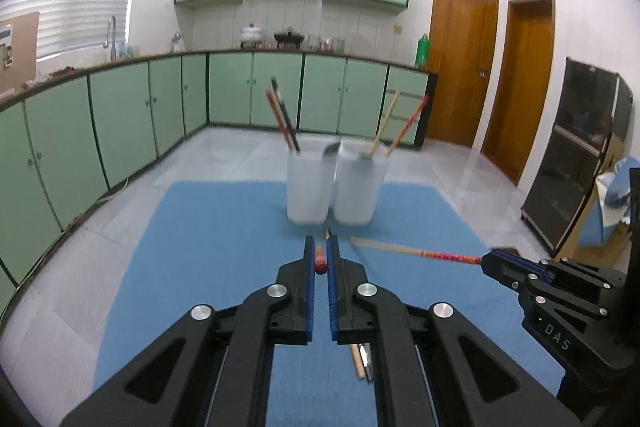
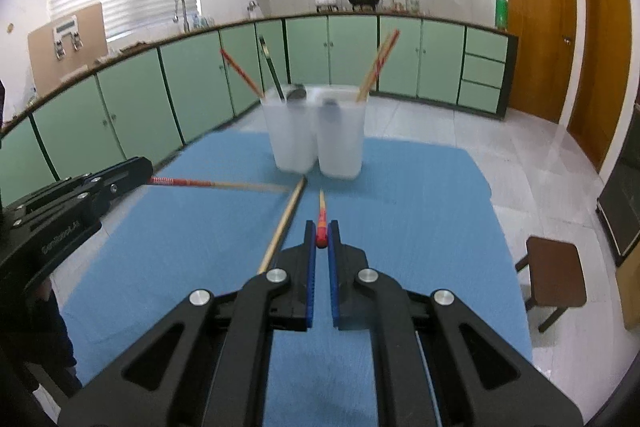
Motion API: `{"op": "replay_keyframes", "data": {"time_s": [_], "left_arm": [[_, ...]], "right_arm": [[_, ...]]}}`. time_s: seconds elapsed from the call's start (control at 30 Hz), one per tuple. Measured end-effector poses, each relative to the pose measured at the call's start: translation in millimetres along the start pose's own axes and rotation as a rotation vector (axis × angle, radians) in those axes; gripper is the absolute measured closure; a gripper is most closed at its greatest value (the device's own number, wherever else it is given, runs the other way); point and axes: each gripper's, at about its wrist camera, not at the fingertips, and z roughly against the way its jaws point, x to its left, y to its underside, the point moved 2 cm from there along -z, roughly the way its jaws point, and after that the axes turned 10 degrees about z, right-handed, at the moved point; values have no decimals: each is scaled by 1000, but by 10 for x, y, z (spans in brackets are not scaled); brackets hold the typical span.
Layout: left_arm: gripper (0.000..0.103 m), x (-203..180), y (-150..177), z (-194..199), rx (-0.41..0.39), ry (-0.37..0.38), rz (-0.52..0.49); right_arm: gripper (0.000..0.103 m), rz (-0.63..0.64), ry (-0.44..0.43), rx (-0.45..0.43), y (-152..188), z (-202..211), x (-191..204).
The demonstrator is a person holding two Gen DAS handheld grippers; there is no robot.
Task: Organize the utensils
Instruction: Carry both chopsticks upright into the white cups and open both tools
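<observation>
mat: the mat (image 1: 224, 227) lies on the floor (image 1: 248, 151), near us.
cups: two cups stand side by side at the far end of the mat, the left cup (image 1: 309, 183) just beside the right cup (image 1: 360, 183).
in the cups: sticks lean out of each cup; two (image 1: 282, 117) in the left, two (image 1: 400, 125) in the right.
left gripper: the left gripper (image 1: 321, 255) holds a chopstick (image 1: 320, 261) near the cups.
right gripper: the right gripper (image 2: 321, 237) holds a chopstick (image 2: 322, 217) pointing at the cups.
loose stick: one stick (image 2: 284, 223) lies on the mat, left of the right gripper.
cabinets: the cabinets (image 1: 276, 91) stand far behind the cups.
</observation>
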Motion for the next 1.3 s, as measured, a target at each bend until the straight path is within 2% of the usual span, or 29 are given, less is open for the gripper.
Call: {"op": "replay_keyframes", "data": {"time_s": [0.27,0.47,0.73,1.07,1.17,1.3], "left_arm": [[98,-102,-427,55,-73,53,-26],[98,-201,-703,-16,-89,100,-53],[98,-280,-1086,-168,-111,134,-50],[98,-489,-2106,-381,-288,138,-73],[98,-542,-2308,-539,-315,128,-89],[98,-550,-2355,-851,-306,114,-95]], "right_arm": [[98,-8,-78,-89,-583,155,-112],[98,21,-111,-107,-1003,86,-159],[98,43,-86,-167,-1574,35,-366],[98,45,0,-304,-2473,-105,-751],[98,36,8,-310,-2589,-276,-848],[98,43,23,-296,-2596,-626,-915]]}}
